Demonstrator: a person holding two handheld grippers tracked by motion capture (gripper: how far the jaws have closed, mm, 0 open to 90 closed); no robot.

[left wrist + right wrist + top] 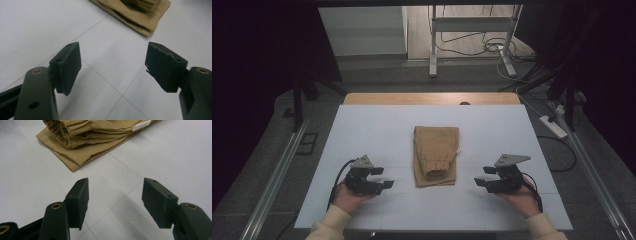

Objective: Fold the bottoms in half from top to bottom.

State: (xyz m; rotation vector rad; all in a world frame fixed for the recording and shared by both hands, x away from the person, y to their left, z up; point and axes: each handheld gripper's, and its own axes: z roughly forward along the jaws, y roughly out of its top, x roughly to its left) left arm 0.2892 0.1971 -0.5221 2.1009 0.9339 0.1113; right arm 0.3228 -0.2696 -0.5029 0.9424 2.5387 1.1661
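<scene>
A folded tan garment (435,155) with a gathered elastic waistband lies in the middle of the white table (377,130). My left gripper (384,177) rests low to its left, jaws open and empty, pointing toward it; in the left gripper view the garment's corner (140,17) lies beyond the fingertips (70,62). On the other side my right gripper (482,176) is also open and empty. In the right gripper view the garment (95,137) with a white tag (141,125) lies ahead of the pads (156,200).
A wooden strip (432,98) runs along the table's far edge. Beyond it stand a metal frame (472,35) and cables on the floor. A power strip (553,126) lies off the right edge. Rails (277,175) flank both sides.
</scene>
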